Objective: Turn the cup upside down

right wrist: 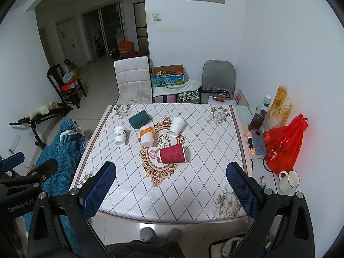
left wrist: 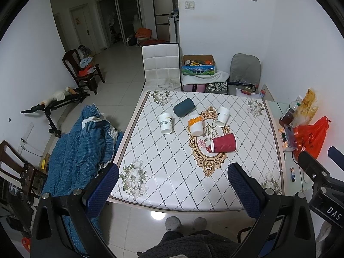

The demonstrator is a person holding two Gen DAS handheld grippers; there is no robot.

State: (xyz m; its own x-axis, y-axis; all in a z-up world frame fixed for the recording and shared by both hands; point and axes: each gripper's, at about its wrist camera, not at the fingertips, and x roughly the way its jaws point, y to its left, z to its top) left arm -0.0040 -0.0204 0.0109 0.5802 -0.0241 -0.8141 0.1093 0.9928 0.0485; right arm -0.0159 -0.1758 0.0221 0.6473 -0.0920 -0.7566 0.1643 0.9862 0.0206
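Observation:
Several cups lie on their sides on the patterned table (left wrist: 172, 172) (right wrist: 193, 193): a red ribbed cup (left wrist: 223, 143) (right wrist: 172, 153), an orange-and-white cup (left wrist: 195, 124) (right wrist: 146, 136), a white cup (left wrist: 222, 116) (right wrist: 176, 126), a white printed cup (left wrist: 165, 123) (right wrist: 120, 135) and a dark teal cup (left wrist: 184, 107) (right wrist: 139, 119). My left gripper (left wrist: 173, 190) is open and empty above the table's near edge. My right gripper (right wrist: 171, 190) is open and empty, also near the front edge. Both are well short of the cups.
A red plastic bag (right wrist: 283, 144), phone (right wrist: 258, 142), bottles (right wrist: 261, 114) and a white mug (right wrist: 289, 180) sit on the side table at right. A blue quilt (left wrist: 81, 150) lies left of the table. A white chair (left wrist: 161, 64) and boxes stand behind.

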